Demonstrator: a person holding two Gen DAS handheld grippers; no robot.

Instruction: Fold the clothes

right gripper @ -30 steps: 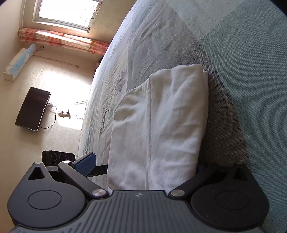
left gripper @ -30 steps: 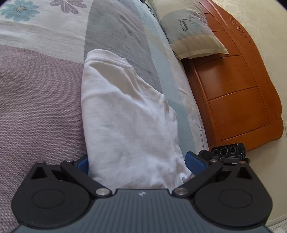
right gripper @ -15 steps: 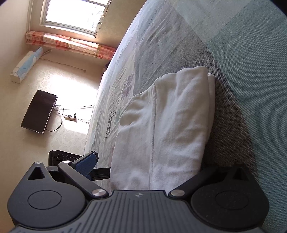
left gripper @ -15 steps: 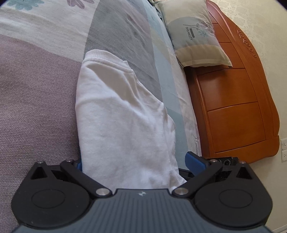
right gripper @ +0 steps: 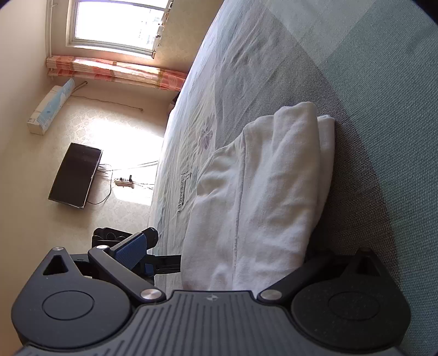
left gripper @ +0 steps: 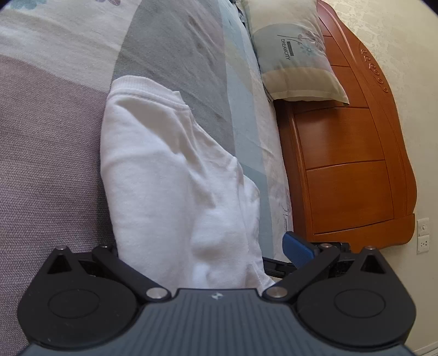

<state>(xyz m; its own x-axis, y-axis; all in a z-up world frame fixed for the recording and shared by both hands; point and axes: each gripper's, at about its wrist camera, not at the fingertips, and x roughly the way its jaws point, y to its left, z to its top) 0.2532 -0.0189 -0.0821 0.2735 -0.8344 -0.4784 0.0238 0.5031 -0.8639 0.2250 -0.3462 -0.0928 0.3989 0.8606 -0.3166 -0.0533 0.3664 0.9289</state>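
Note:
A folded white garment (left gripper: pixel 169 175) lies on the patchwork bedspread (left gripper: pixel 41 153), its ribbed hem at the far end. My left gripper (left gripper: pixel 204 246) stands open astride its near end. The right blue pad (left gripper: pixel 298 249) is clear of the cloth, and the left finger is hidden beside the fabric. From the opposite side the same white garment (right gripper: pixel 273 186) shows as a thick layered bundle. My right gripper (right gripper: pixel 224 250) is open around that end, with the left blue pad (right gripper: pixel 131 252) off the cloth and the right finger hidden in the cloth's shadow.
A pillow (left gripper: pixel 295 52) leans on the wooden headboard (left gripper: pixel 347 164) at the bed's right edge. The right wrist view shows a window (right gripper: pixel 117 22), a dark flat screen (right gripper: pixel 75 175) and a power strip (right gripper: pixel 124 182) past the bed's left edge.
Both views have shifted a little, bringing more of the headboard wall and the window into view. The garment stays between the fingers of both grippers, and its shape is unchanged.

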